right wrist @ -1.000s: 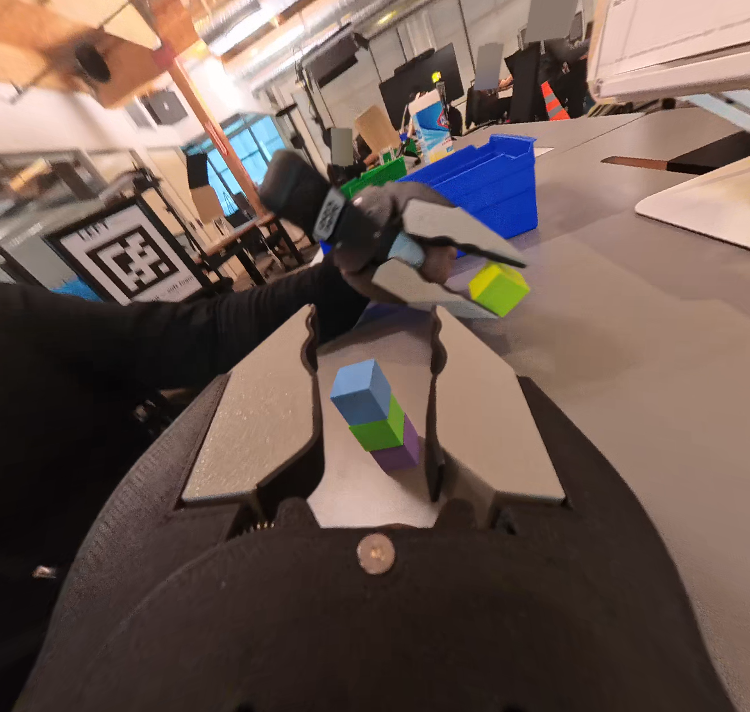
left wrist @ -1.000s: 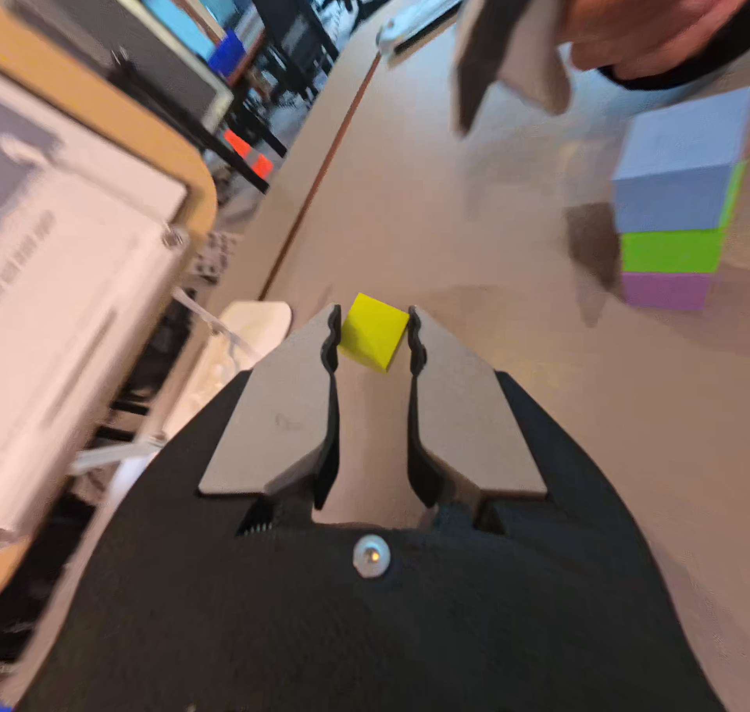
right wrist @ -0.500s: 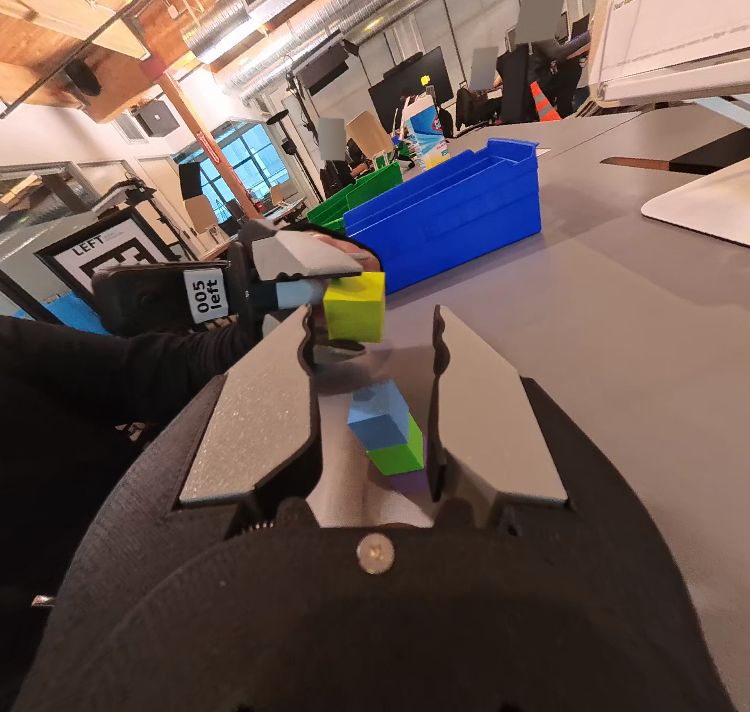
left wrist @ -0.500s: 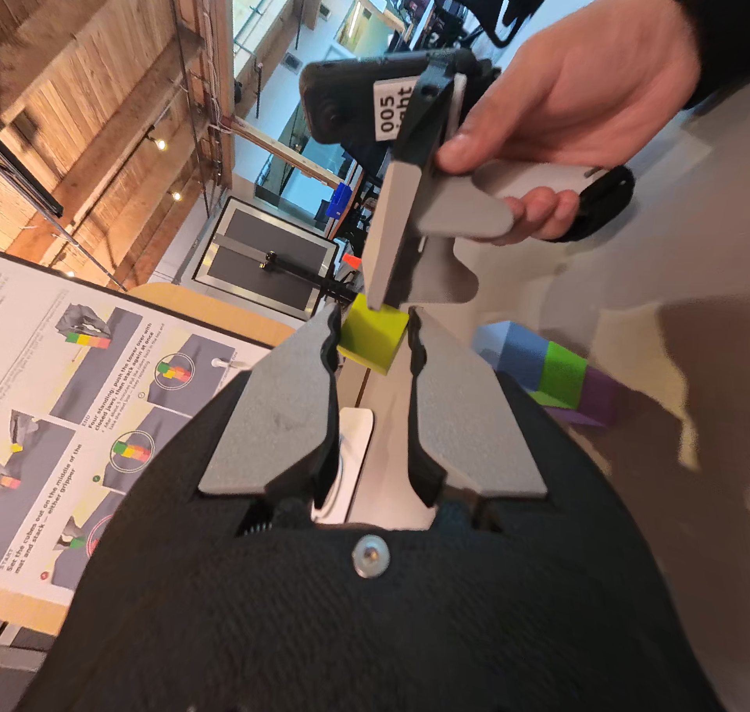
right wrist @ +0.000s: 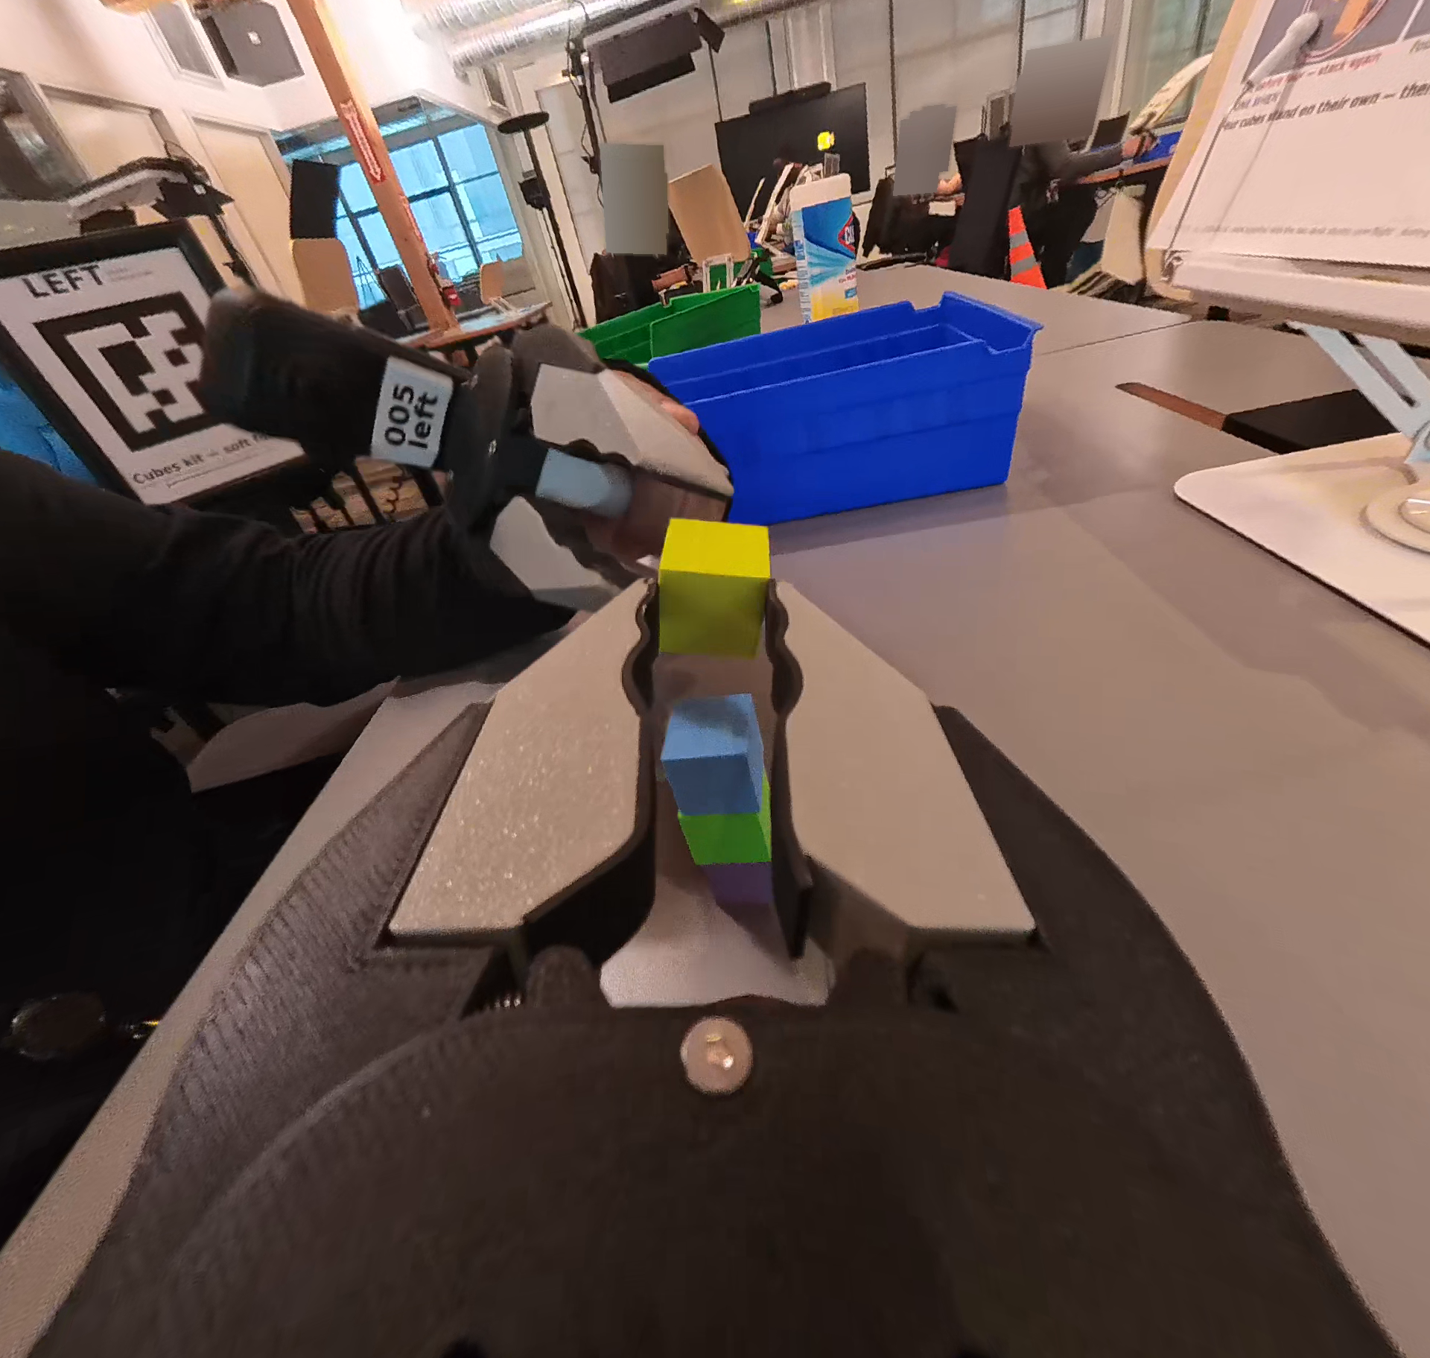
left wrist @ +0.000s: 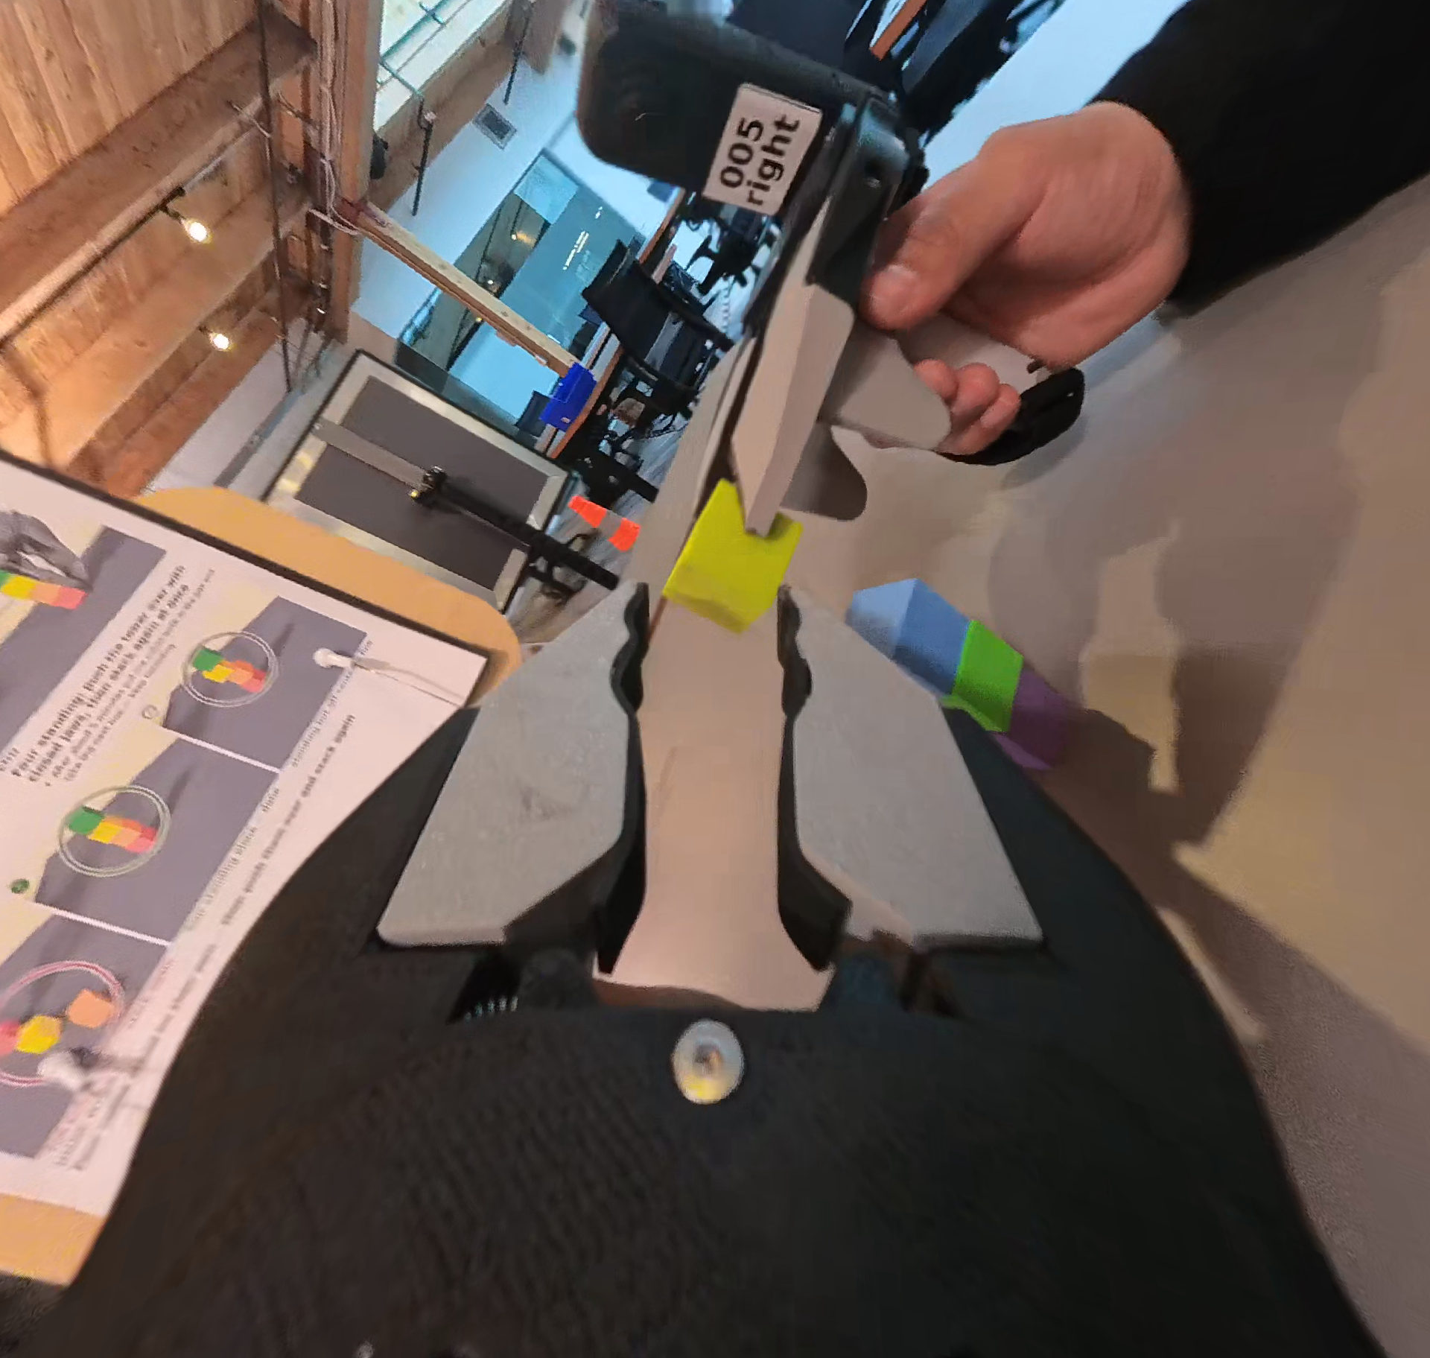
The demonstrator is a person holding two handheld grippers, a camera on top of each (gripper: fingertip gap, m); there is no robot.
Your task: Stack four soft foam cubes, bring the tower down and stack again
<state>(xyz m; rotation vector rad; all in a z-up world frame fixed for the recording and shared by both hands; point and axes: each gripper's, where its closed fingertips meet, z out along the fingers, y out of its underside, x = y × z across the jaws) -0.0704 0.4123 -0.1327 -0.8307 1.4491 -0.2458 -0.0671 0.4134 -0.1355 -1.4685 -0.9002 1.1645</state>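
Grey desk (right wrist: 1161,740), right claw (right wrist: 712,628) clamping yellow cube (right wrist: 713,593) above blue-green-purple stack (right wrist: 720,794), left claw (left wrist: 708,616) parted at 9 o'clock.

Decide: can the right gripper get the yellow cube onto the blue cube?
Probably yes. The right gripper holds the yellow cube just above the blue cube, with nothing between them; the left gripper sits aside.
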